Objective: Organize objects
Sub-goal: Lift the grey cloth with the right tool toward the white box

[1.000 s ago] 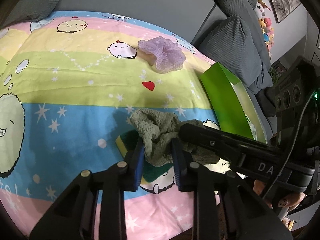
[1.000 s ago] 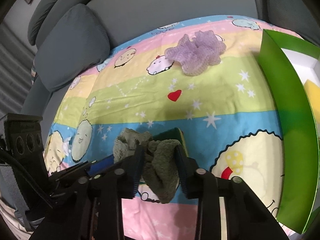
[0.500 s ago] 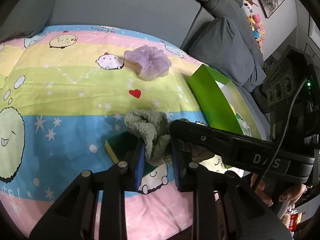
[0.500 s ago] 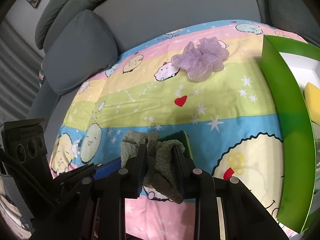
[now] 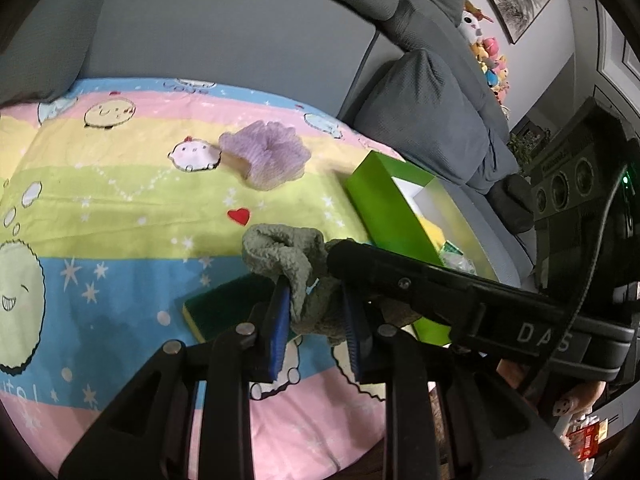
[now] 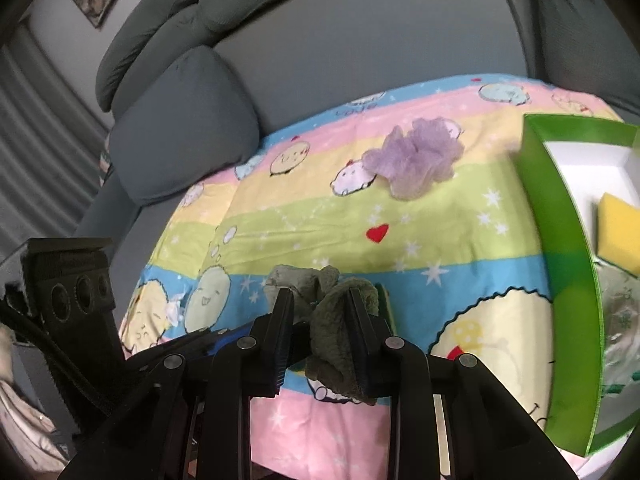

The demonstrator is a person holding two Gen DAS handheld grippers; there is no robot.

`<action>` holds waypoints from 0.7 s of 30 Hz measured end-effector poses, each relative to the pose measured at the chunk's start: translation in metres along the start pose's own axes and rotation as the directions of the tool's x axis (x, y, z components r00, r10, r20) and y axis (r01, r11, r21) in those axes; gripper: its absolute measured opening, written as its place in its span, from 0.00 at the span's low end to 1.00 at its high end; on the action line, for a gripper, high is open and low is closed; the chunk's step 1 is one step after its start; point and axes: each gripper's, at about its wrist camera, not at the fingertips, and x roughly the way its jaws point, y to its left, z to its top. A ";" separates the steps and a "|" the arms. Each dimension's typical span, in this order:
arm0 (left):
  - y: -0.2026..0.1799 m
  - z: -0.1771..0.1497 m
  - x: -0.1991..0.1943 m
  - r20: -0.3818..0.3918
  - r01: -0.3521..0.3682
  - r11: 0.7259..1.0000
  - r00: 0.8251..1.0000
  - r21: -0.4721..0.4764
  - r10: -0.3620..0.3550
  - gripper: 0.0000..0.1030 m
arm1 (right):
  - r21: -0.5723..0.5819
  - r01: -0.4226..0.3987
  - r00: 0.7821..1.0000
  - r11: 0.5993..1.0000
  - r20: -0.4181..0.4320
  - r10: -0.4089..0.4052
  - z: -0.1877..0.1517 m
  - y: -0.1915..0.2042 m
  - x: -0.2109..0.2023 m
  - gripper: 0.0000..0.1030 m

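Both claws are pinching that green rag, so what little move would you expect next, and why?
Probably carry the green cloth sideways toward the open green box. Both the left gripper and right gripper pinch it, clear of the sponge; the box already holds a yellow sponge.

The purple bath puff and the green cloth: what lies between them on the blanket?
Only bare blanket with a printed red heart lies between the purple bath puff and the green cloth; the right wrist view shows this.

Both grippers — lifted the green cloth (image 5: 304, 280) off the sponge (image 5: 224, 308).
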 end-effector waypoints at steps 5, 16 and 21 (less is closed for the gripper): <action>-0.017 0.006 -0.004 0.025 0.013 1.000 1.000 0.027 -0.014 0.21 | 0.013 -0.018 0.998 1.000 0.053 0.018 0.002 -0.005 -0.018 0.29; -0.058 0.022 -0.002 0.052 0.035 0.994 0.998 0.102 -0.041 0.21 | 0.063 -0.049 0.984 0.997 0.176 0.037 0.004 -0.024 -0.058 0.29; -0.083 0.027 0.006 0.053 0.068 0.987 0.996 0.149 -0.076 0.21 | 0.106 -0.051 0.970 0.993 0.242 0.024 0.002 -0.041 -0.079 0.29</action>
